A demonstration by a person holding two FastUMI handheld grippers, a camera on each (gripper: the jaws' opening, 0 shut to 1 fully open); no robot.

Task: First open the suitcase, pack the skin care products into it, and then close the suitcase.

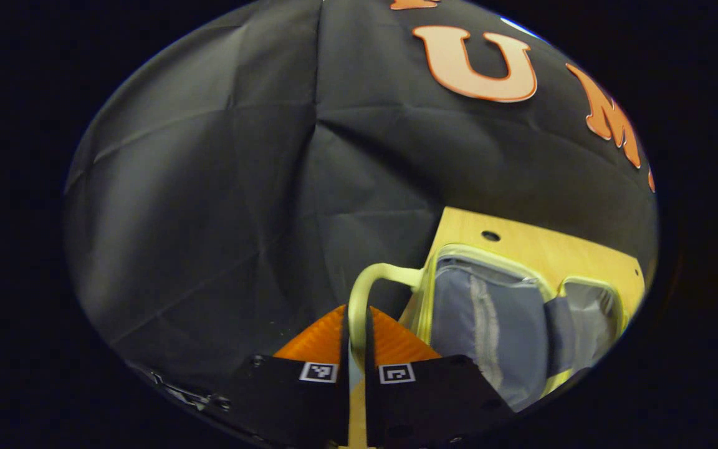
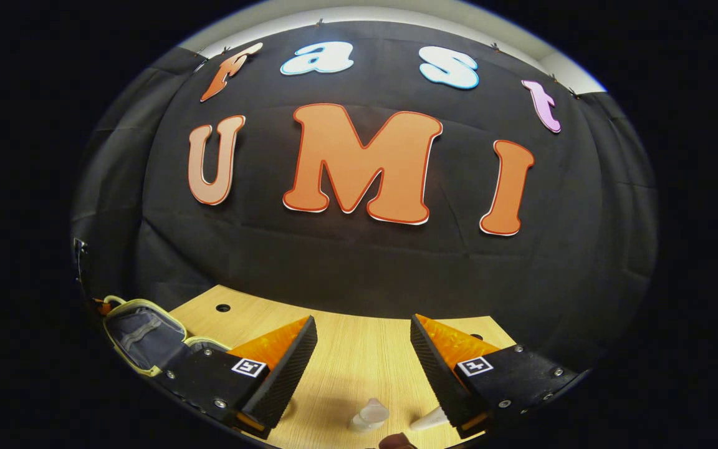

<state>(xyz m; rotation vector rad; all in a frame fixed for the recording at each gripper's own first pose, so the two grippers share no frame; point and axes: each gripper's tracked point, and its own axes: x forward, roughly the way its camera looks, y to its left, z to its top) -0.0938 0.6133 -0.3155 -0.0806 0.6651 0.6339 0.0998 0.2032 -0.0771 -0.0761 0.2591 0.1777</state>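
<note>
Black cloth hangs behind a pale wooden table (image 2: 359,355), whose far edge runs close along the cloth, with a small round hole (image 2: 222,308) near that edge. In the right gripper view the suitcase (image 2: 141,337) sits at the table's left end, close to the side edge, and a wide stretch of bare wood lies open between it and the right end.

The suitcase is small, with a pale yellow-green rim and a grey fabric lining. It lies open, and in the left gripper view both halves (image 1: 502,324) show their lining, one with a lighter strip sewn down it. Its pale looped handle (image 1: 365,293) sticks out from the side of the case away from the table's middle.

The left gripper (image 1: 356,349) has its fingers pressed together on that handle, which passes up between them.

The right gripper (image 2: 362,368) hangs over the open wood beside the suitcase, its fingers spread wide with nothing between them. Just below that gap, near the table's front edge, stands a small clear bottle (image 2: 369,415), and a white pointed item (image 2: 429,419) lies next to it, partly hidden by one finger. Both are well apart from the suitcase
</note>
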